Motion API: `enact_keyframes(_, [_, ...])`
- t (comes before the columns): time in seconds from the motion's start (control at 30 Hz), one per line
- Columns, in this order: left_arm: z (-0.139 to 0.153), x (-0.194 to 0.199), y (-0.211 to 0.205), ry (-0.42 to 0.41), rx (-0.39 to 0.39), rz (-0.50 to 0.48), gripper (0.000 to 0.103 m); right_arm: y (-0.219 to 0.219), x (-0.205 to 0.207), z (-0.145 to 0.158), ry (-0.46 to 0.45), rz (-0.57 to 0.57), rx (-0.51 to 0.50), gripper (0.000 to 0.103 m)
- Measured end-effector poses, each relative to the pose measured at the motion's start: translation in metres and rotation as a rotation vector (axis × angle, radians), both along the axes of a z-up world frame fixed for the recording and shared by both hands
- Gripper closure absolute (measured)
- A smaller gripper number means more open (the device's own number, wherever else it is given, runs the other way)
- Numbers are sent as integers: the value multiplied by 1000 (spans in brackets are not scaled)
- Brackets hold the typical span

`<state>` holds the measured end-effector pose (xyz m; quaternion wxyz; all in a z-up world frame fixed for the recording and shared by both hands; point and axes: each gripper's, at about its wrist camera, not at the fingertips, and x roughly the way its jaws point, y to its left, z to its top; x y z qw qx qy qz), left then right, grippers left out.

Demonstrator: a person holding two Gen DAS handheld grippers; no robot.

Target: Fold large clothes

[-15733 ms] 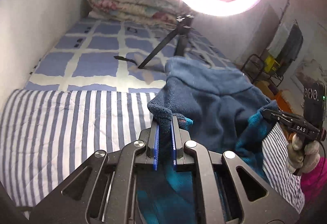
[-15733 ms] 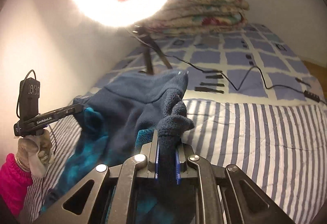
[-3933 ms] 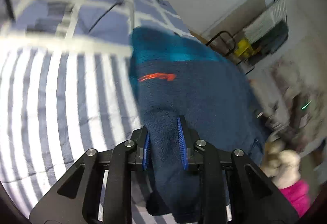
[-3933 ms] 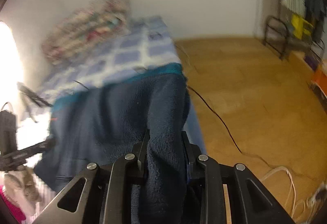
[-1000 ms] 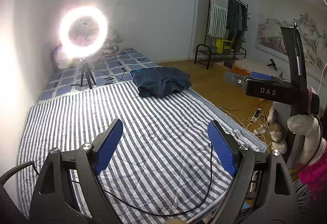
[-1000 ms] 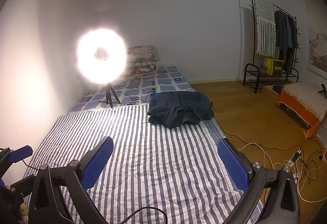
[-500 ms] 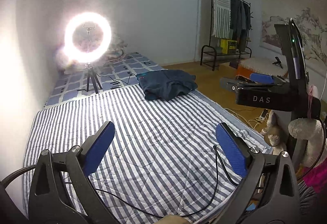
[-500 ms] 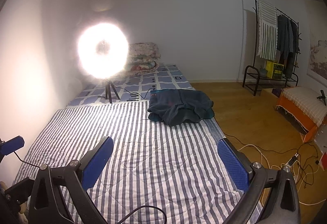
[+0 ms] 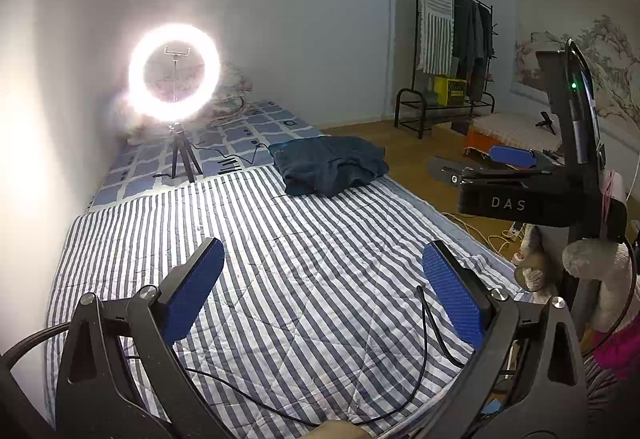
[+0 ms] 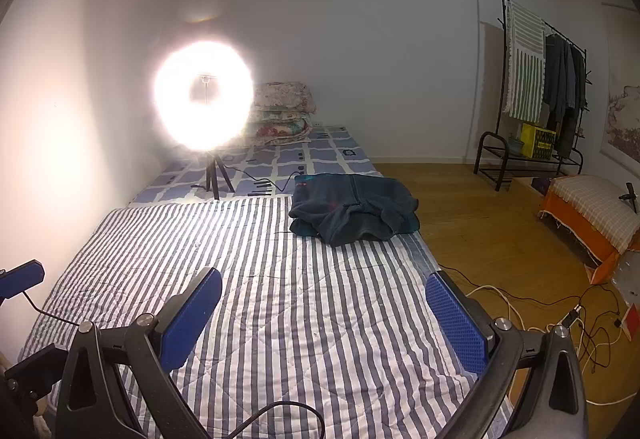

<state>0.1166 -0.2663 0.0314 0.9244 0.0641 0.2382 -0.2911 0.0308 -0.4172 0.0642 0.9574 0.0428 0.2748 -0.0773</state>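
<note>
A dark blue fleece garment (image 9: 332,165) lies folded in a loose bundle at the far right edge of the striped quilt (image 9: 280,259), its teal lining showing at the rim; the right wrist view shows the garment (image 10: 354,209) too. My left gripper (image 9: 322,281) hovers over the near part of the quilt, far from the garment, wide open with nothing between its blue pads. My right gripper (image 10: 324,305) is equally wide open and empty, also well short of the garment. The right gripper's body (image 9: 516,191) appears at the right of the left wrist view.
A lit ring light on a tripod (image 9: 174,73) stands on the checked sheet (image 9: 240,135) behind the quilt, its cable trailing. Folded floral bedding (image 10: 280,113) sits by the wall. A clothes rack (image 10: 532,87), an orange low bed (image 10: 592,215) and floor cables (image 10: 560,319) are to the right.
The left gripper's jaws widened a little from a second ago. Both views shifted only slightly; the garment has not moved.
</note>
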Motion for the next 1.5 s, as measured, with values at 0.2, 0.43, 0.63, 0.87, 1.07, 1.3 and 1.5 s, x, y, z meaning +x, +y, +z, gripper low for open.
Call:
enact_keyframes(0.2, [0,-2,-2,-1,1,0,2,1,-1,0,2,-8,1,0])
enact_keyframes(0.43, [0,-5,-7,1,0,-8,2,0,-2,0,3,-9,0,0])
enact_keyframes(0.63, [1,-7,-9,-1,-5,-11,2,2,-2,0,3,-10,1,0])
enact_keyframes(0.87, [-1,-7,-13,0,4,-19,2,0,-3,-1,5,-7,-8,0])
enact_keyframes(1.07, [-2,-6,-13,3,3,-19,2,-3,-2,-3,9,-7,-2,0])
enact_keyframes(1.3, [-2,-6,-12,6,-2,-20,2,0,-1,-4,19,5,-8,0])
enact_keyframes(1.5, [-2,-6,-13,6,-2,-20,2,-1,-1,-4,18,9,-13,0])
